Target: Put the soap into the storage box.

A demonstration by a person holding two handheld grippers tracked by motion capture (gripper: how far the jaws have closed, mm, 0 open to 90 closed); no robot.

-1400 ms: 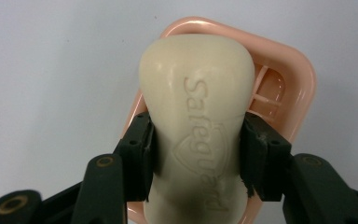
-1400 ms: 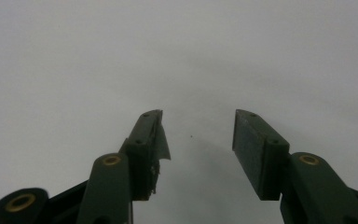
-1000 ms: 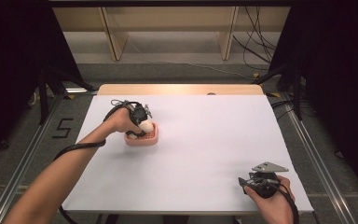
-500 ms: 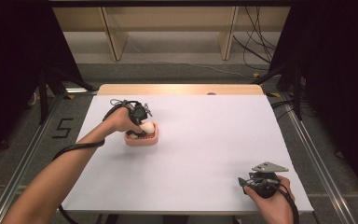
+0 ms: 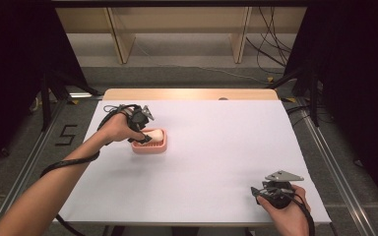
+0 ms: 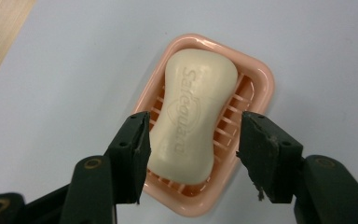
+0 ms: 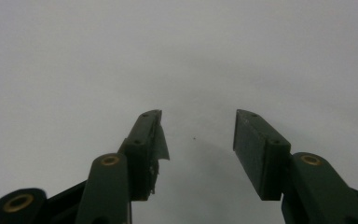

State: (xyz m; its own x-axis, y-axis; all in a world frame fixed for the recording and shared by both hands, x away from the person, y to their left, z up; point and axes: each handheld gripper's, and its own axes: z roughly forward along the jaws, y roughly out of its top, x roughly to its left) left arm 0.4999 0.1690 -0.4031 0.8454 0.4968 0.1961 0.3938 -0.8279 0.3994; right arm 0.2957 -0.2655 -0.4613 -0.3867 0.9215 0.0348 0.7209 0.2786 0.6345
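Seen from the high view, the left gripper (image 5: 144, 129) hung just over the near-left end of the pink soap dish (image 5: 150, 143), which sat on the white table (image 5: 216, 147) toward its left side, with the cream bar of soap (image 5: 153, 134) lying in it. That hand was plainly the nearer one; the right gripper (image 5: 269, 191) rested well apart, down at the table's near right corner, with nothing around it. From the left gripper view, the left gripper (image 6: 192, 140) had its jaws spread wide and had just been opening; the bar of soap (image 6: 193, 119) lay between them, and the pads seemed clear of its sides, though the left pad stood very close. The bar's long axis ran straight away from the gripper, along the length of the soap dish (image 6: 261, 79), whose slatted floor showed either side of the bar. Raised lettering ran down the bar lengthwise and read "Safeguard", with an embossed shield under it. From the right gripper view, the right gripper (image 7: 198, 135) stood open over bare white surface, holding nothing, and no writing could be made out there.
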